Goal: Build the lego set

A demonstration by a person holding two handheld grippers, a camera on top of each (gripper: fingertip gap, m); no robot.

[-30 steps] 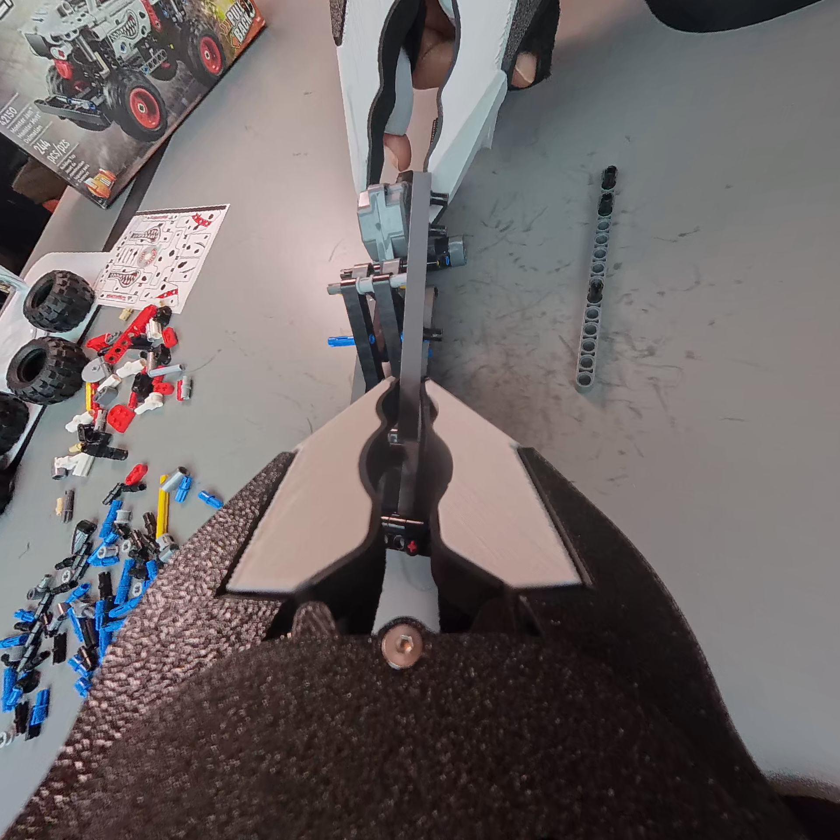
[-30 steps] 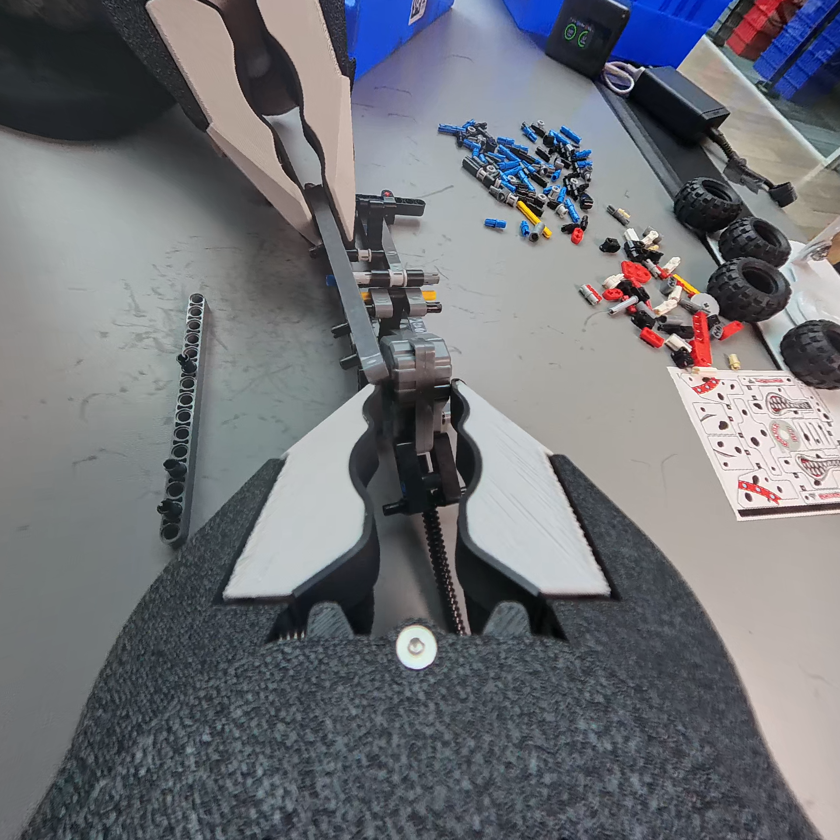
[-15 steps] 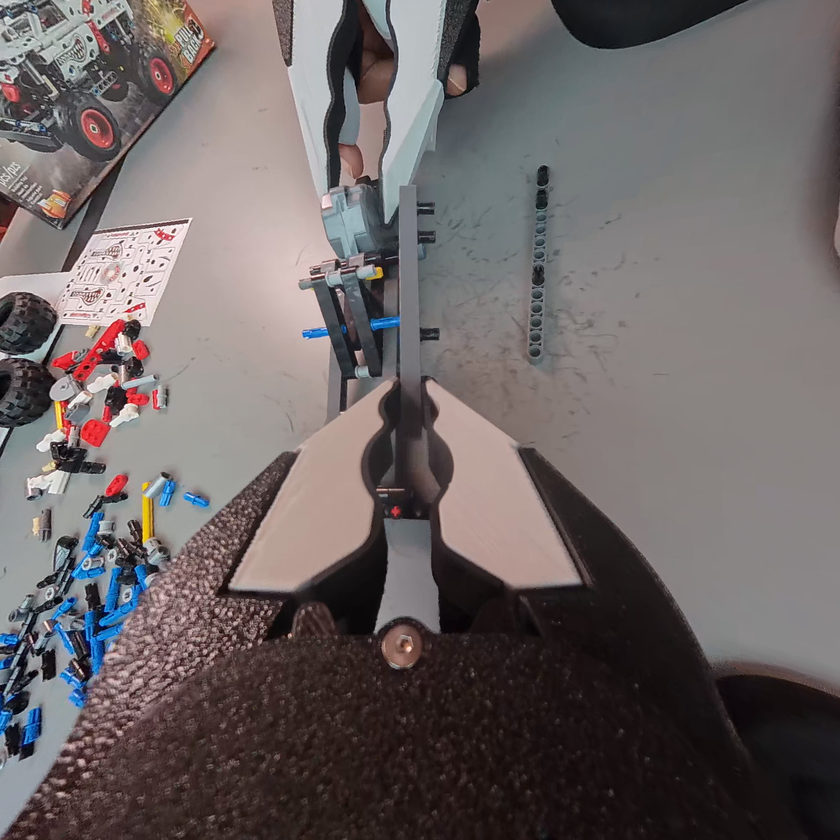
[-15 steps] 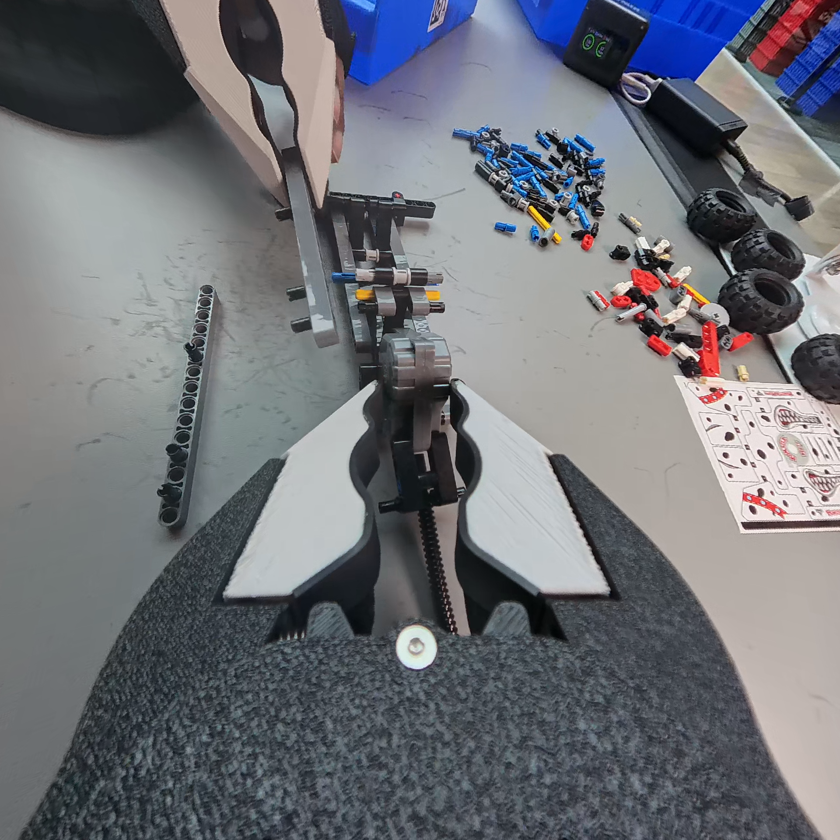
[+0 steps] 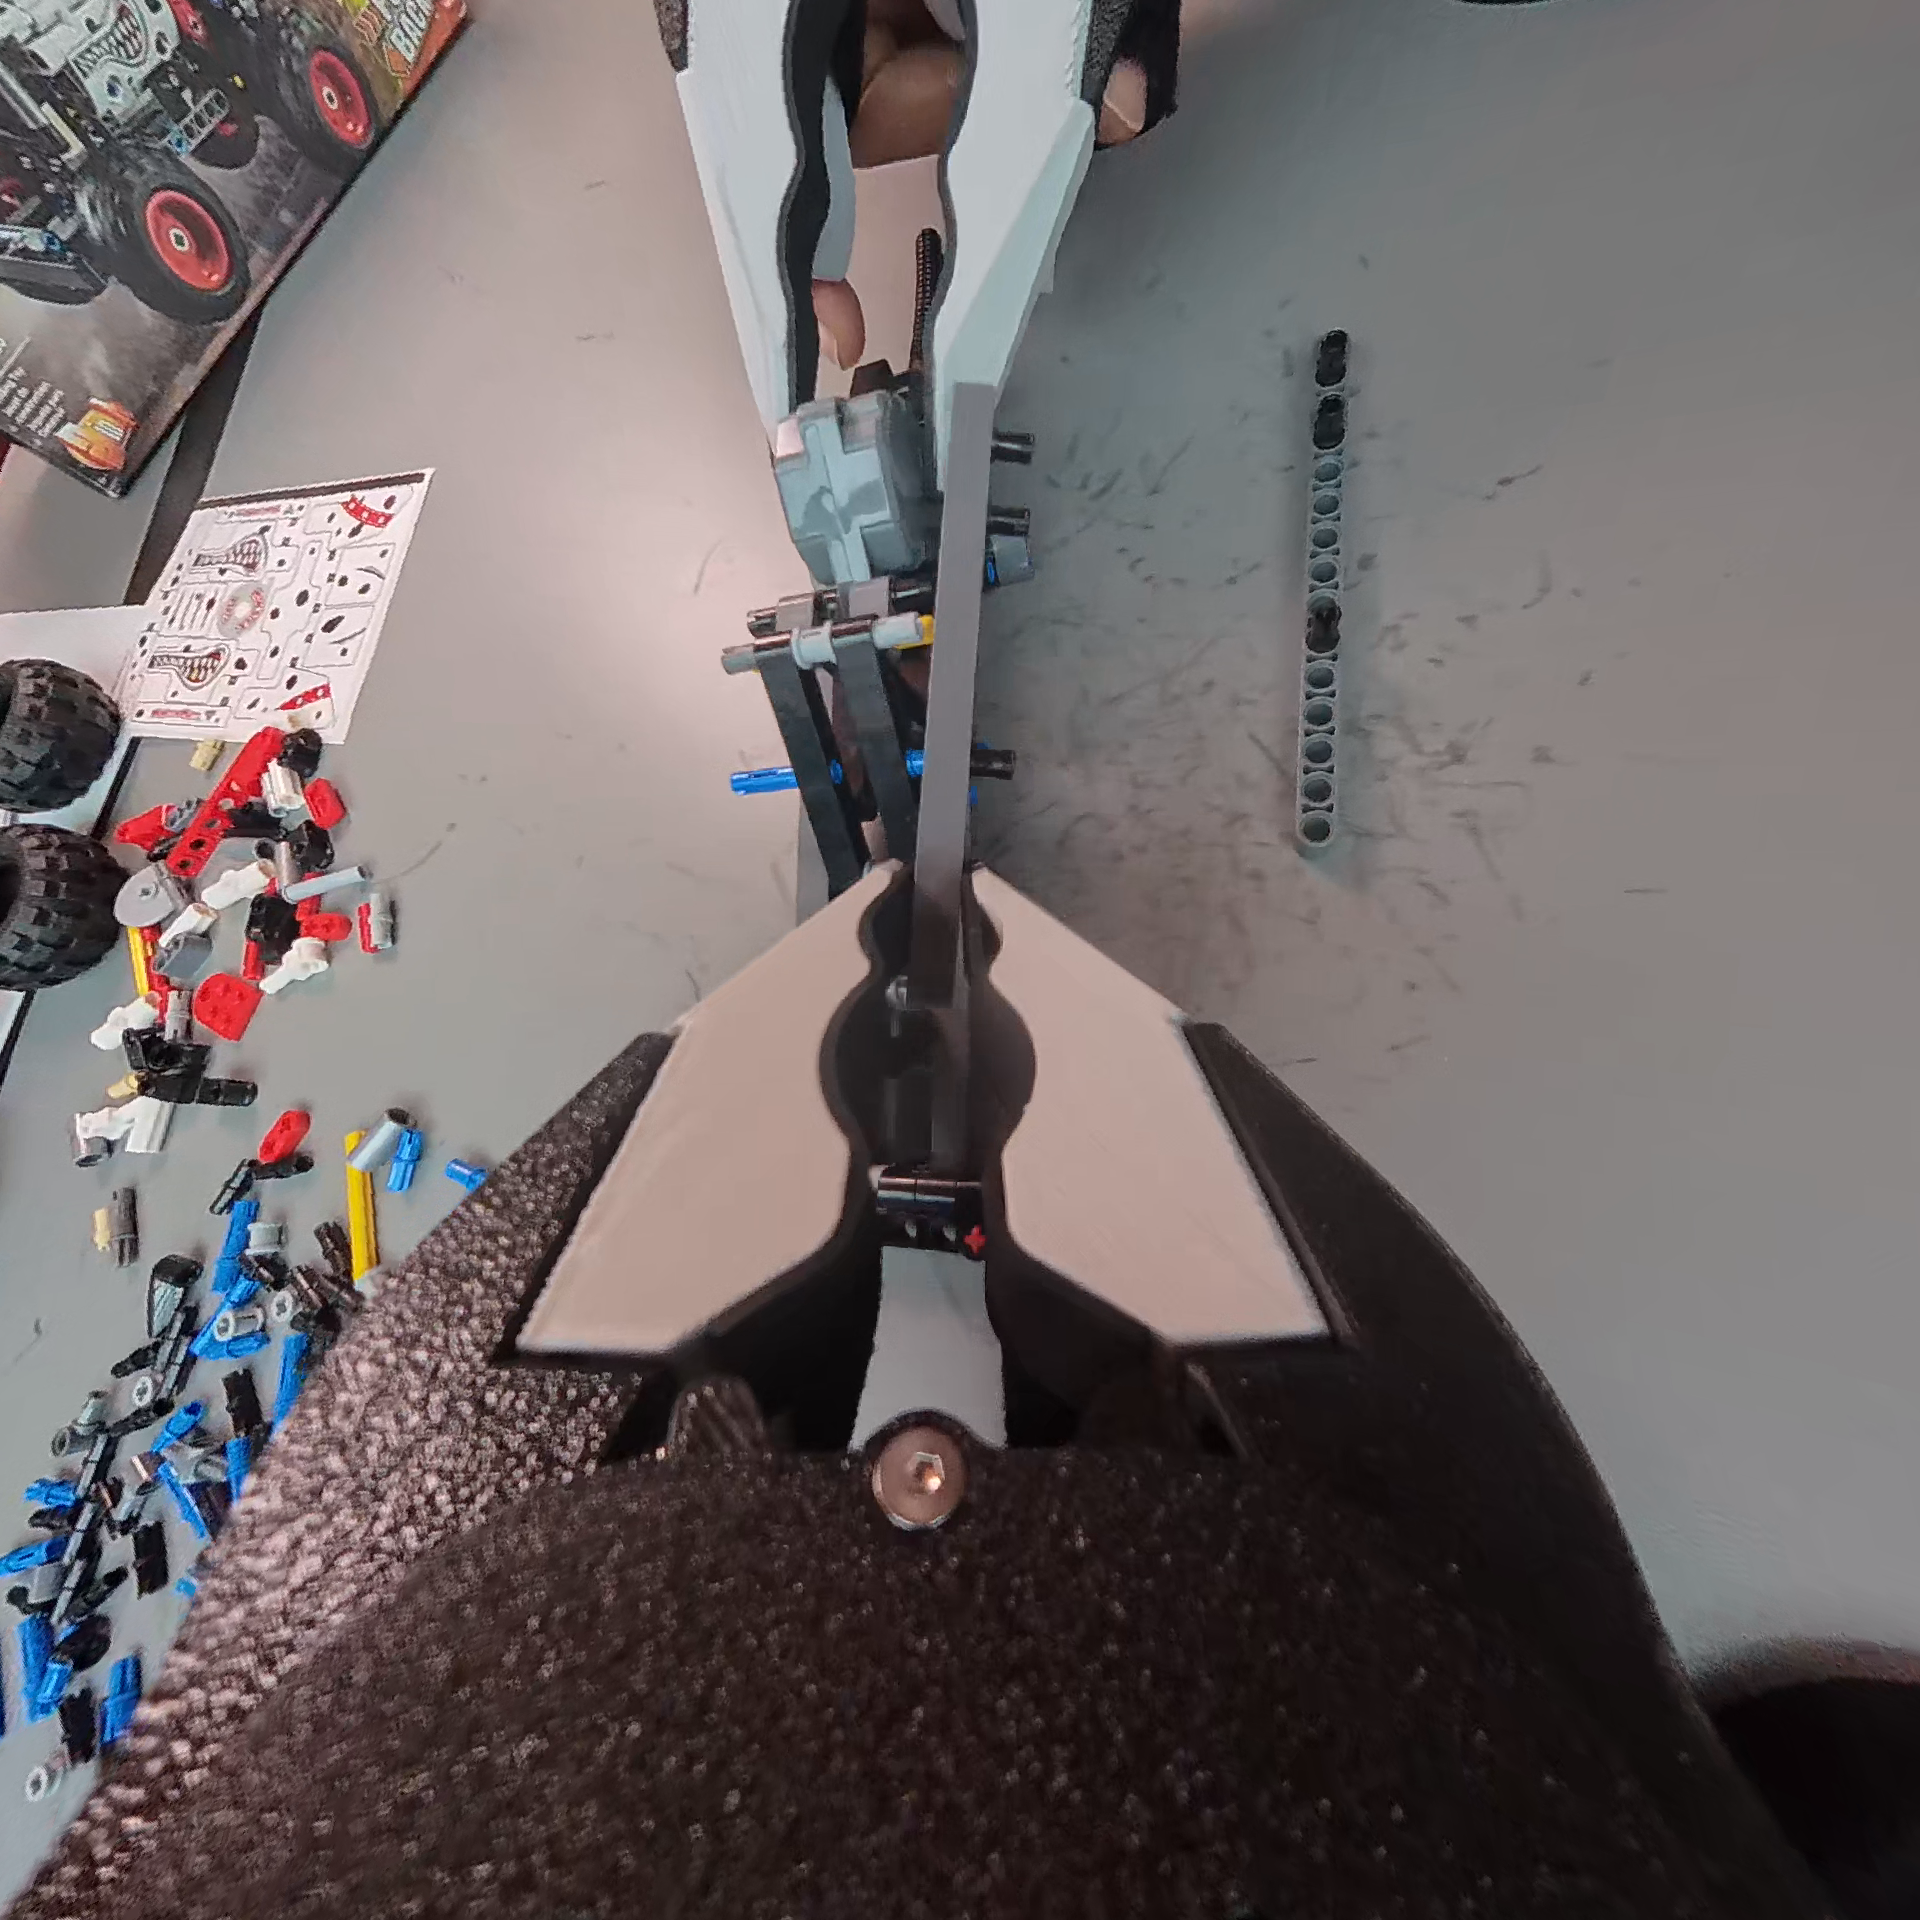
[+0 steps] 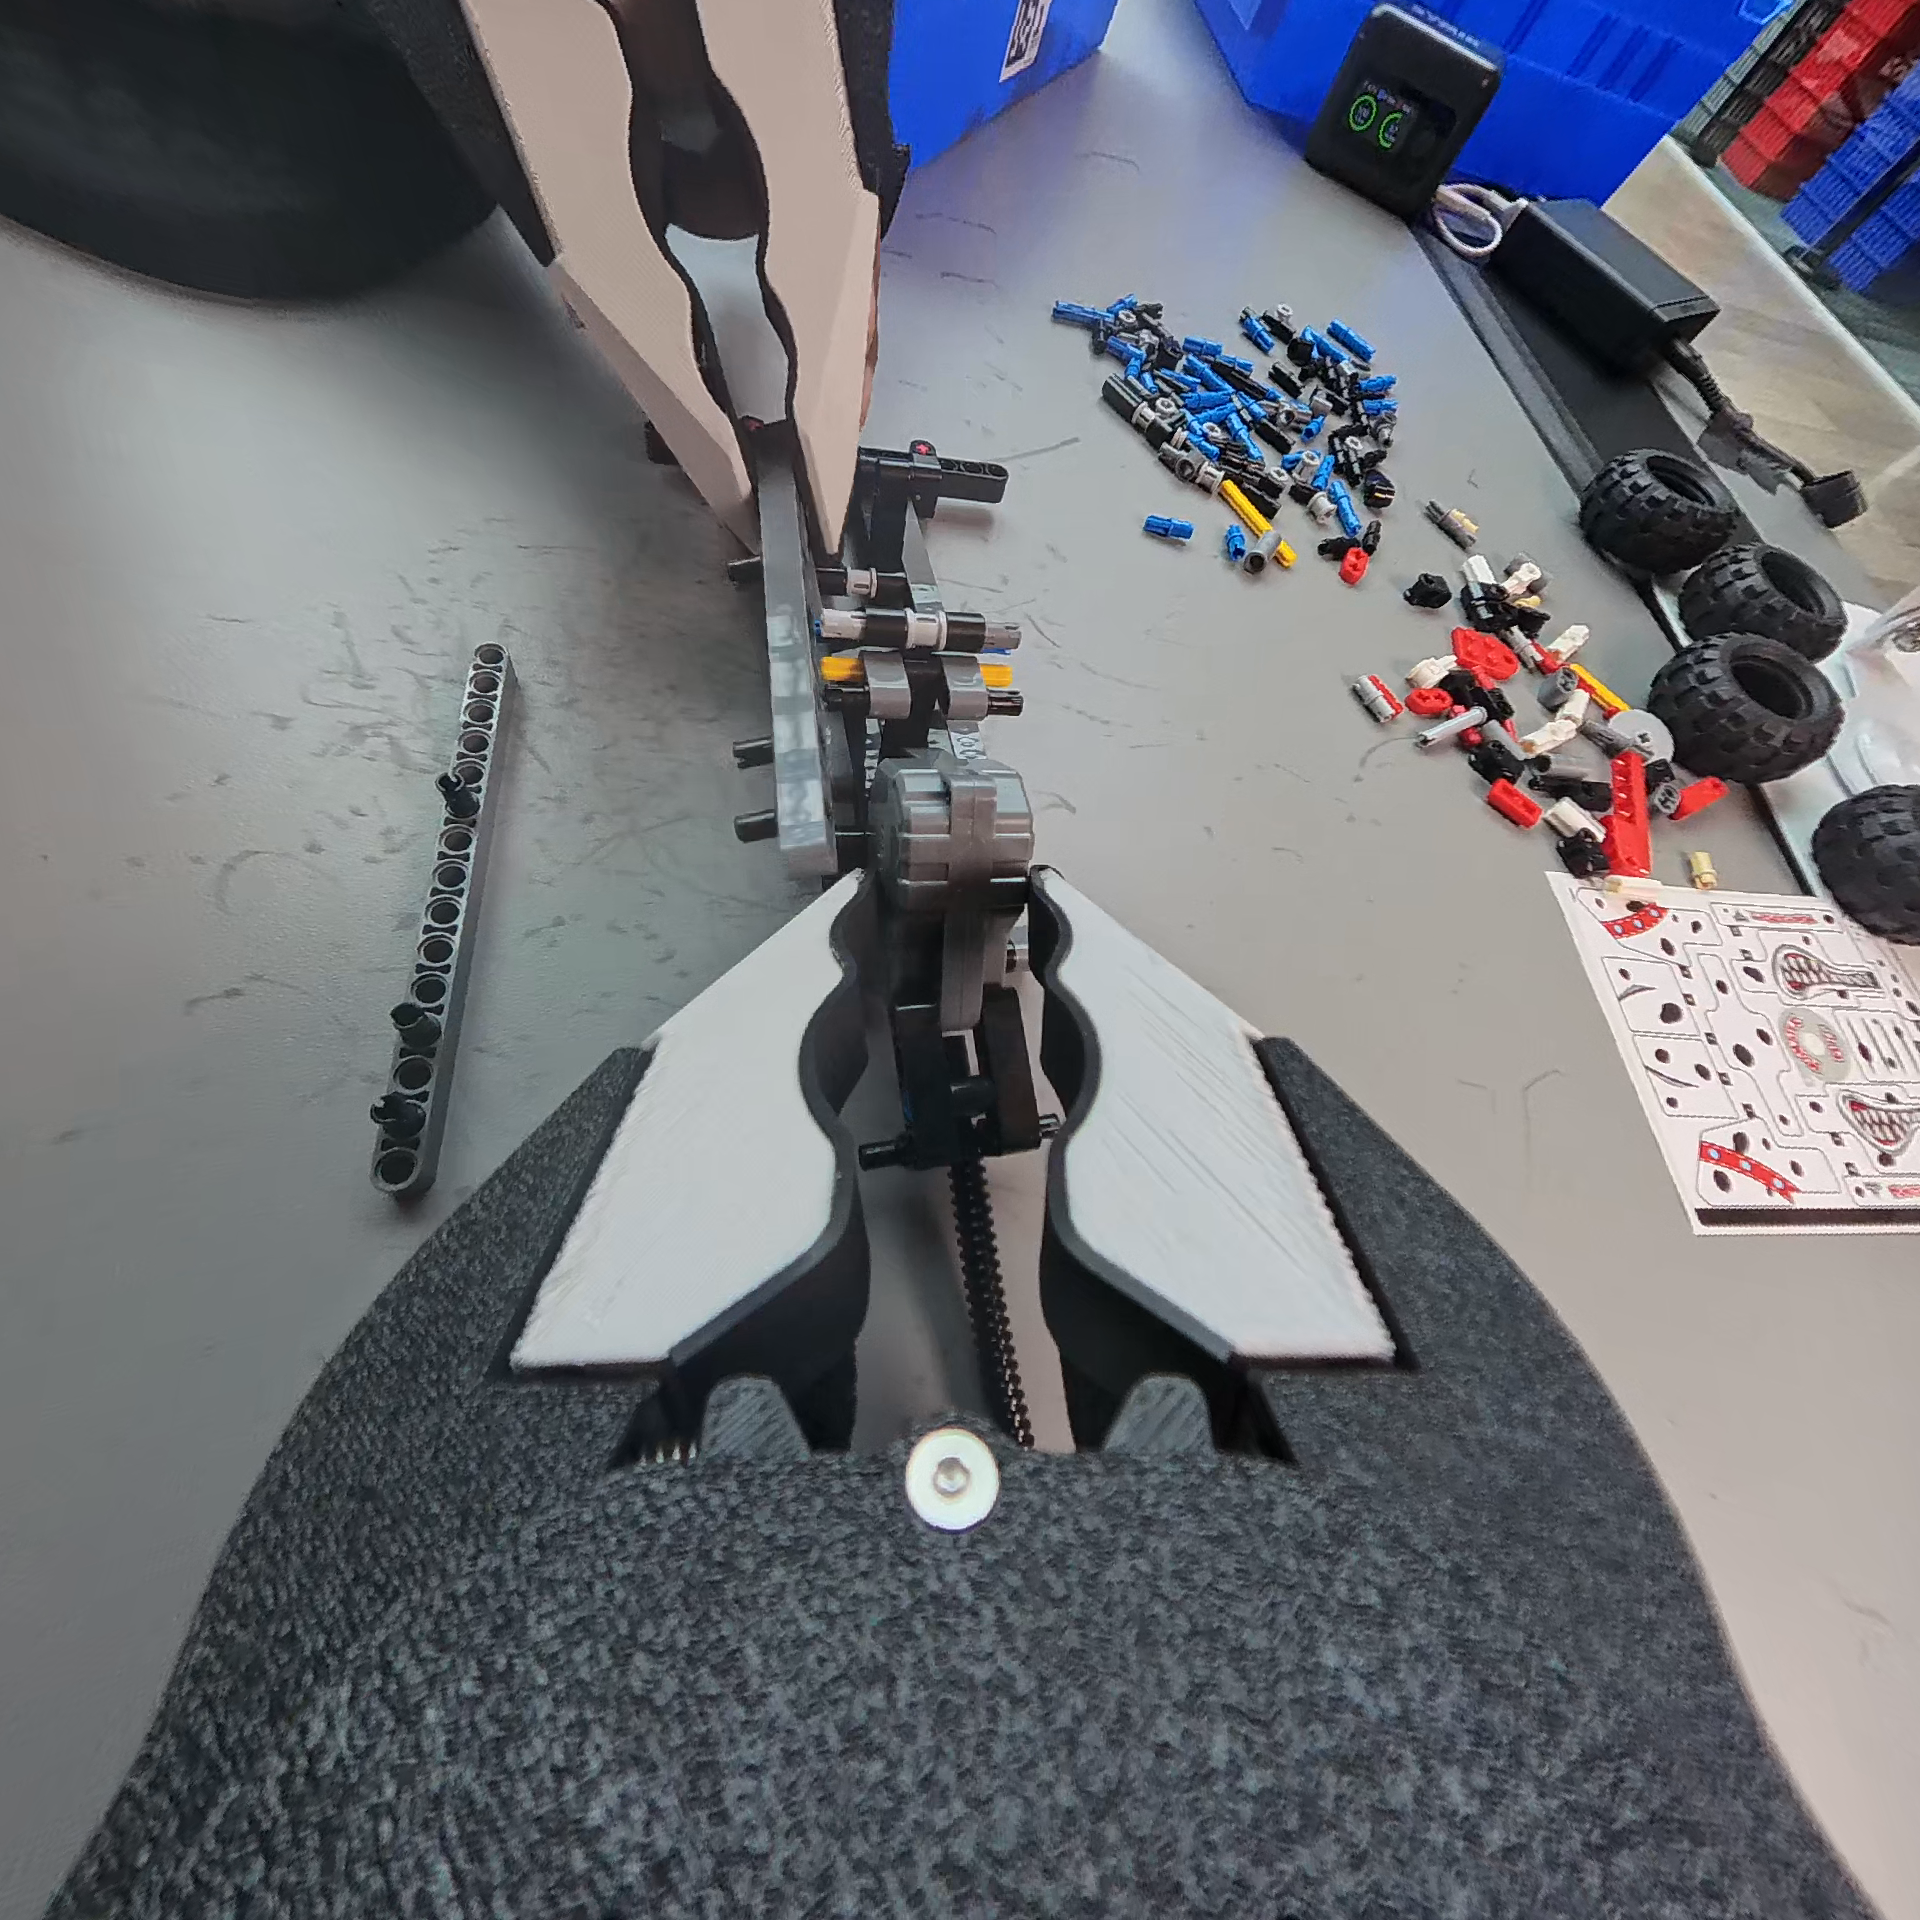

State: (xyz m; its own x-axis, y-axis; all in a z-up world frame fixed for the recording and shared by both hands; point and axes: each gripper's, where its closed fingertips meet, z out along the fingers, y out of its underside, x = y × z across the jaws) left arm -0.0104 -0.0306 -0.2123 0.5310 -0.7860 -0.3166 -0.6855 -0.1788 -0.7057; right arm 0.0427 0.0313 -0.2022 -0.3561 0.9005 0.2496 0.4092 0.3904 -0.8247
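Note:
My left gripper (image 5: 935, 878) is shut on a long grey beam (image 5: 951, 665) with black pins sticking out of its side. The beam lies flat against the side of the dark chassis assembly (image 5: 831, 748). My right gripper (image 6: 948, 883) is shut on that assembly (image 6: 914, 665) just behind its round grey block (image 6: 951, 842). The right gripper also shows at the top of the left wrist view (image 5: 894, 395), and the left gripper at the top of the right wrist view (image 6: 790, 530). A second long grey beam (image 6: 447, 914) lies loose on the table.
Small blue and black parts (image 6: 1236, 416) and red and white parts (image 6: 1538, 717) lie in piles on the grey table. Black tyres (image 6: 1745, 707), a sticker sheet (image 6: 1766, 1049), the set's box (image 5: 177, 187), blue bins (image 6: 997, 62) and a black adapter (image 6: 1600, 281) lie around. My hands' fingertips stand some 9 centimetres from each other.
Half a second ago the left gripper held the grey beam apart from the chassis. Now the beam is back against the chassis side. The right gripper kept its hold.

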